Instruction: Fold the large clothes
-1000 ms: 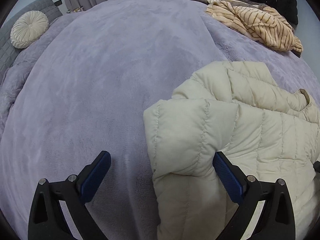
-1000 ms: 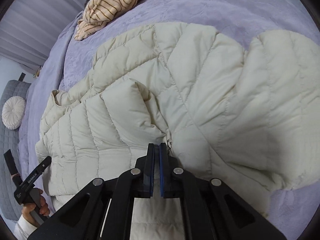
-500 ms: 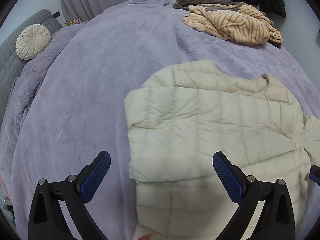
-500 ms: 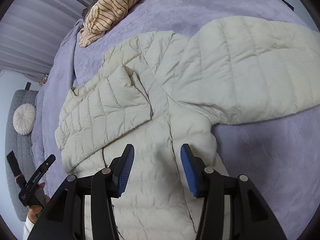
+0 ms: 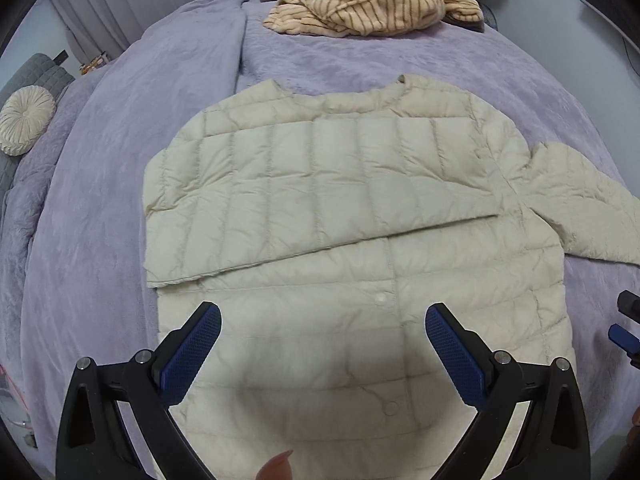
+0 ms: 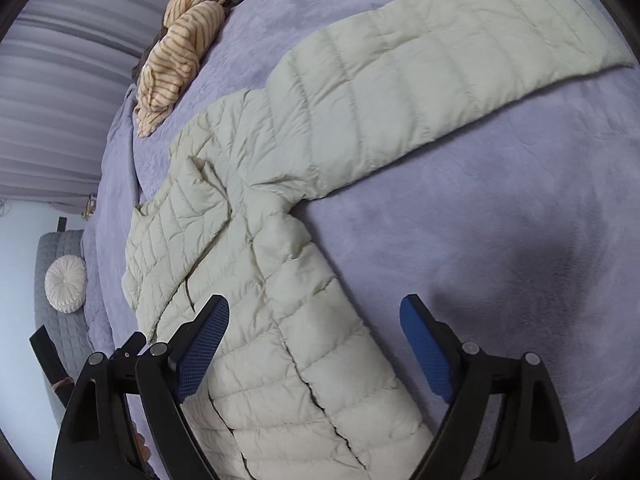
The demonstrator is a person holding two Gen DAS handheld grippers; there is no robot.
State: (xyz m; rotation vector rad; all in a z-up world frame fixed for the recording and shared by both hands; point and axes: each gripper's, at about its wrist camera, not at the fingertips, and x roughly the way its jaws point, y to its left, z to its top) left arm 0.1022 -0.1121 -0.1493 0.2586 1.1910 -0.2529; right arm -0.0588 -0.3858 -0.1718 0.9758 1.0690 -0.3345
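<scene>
Striped fleece garment [image 5: 372, 4] heaped at far edge of lavender plush blanket [image 5: 100, 200]; round pleated cushion [image 5: 25, 125] off left. Cream quilted puffer jacket [image 5: 340, 208] lies flat mid-bed, one sleeve folded across chest. Left gripper [image 5: 322, 354] wide, empty; right gripper [image 6: 314, 350] opening, empty, above the hem.

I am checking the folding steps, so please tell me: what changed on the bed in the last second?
The right claw, shut on the cream quilted puffer jacket a second ago, has let go; its jaws are opening. Both claws pulled back. The left claw stayed open. One sleeve lies folded across the chest, the other sleeve outstretched. The striped beige garment did not move.
</scene>
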